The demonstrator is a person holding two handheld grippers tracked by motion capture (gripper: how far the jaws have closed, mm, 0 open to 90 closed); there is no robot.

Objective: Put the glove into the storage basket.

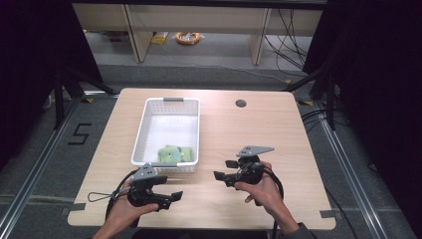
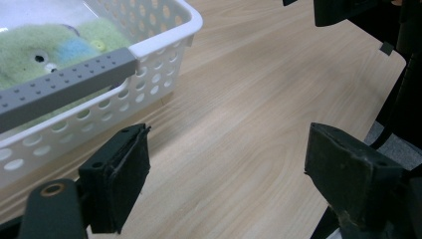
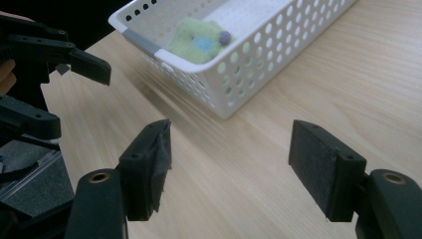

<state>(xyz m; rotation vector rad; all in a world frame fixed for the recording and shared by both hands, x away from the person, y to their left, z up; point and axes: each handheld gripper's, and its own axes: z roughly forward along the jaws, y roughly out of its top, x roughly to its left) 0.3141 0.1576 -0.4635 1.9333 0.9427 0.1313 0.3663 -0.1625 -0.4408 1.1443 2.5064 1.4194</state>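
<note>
Left gripper [image 1: 172,196]: held low over the near-left part of the table, jaws spread wide and gripping nothing, tips pointing right. In the left gripper view its two black jaws carry flat rectangular pads [image 2: 127,177] with a matte, slightly frayed surface; bare wood lies between them.

Right gripper [image 1: 225,170]: held over the near-right part of the table, jaws likewise parted and empty, tips pointing left toward the other gripper. A grey three-cornered plate [image 1: 255,150] sits on top. Right gripper view: pads [image 3: 318,167] dark and rough, one edge of the left pad ragged. The two grippers face each other, apart.

Hands: left hand [image 1: 124,209] and right hand [image 1: 263,191] enter from the near edge, each wrapped around a gripper body; a black cable [image 1: 102,196] loops out left of the left gripper.

Table [image 1: 278,129]: pale wood-grain laminate, rounded corners, a small round dark hole [image 1: 241,103] near the far edge.

Basket [image 1: 144,129]: white plastic, rectangular, walls perforated with rows of round holes, grey handle strip [image 2: 64,87] on each short end. Long axis runs near to far; it stands left of centre, its near end just beyond the left gripper.

Plush toy [image 1: 174,154]: soft, fuzzy, light green with a blue patch, lying inside the basket at its near end. Orientation not discernible
</note>
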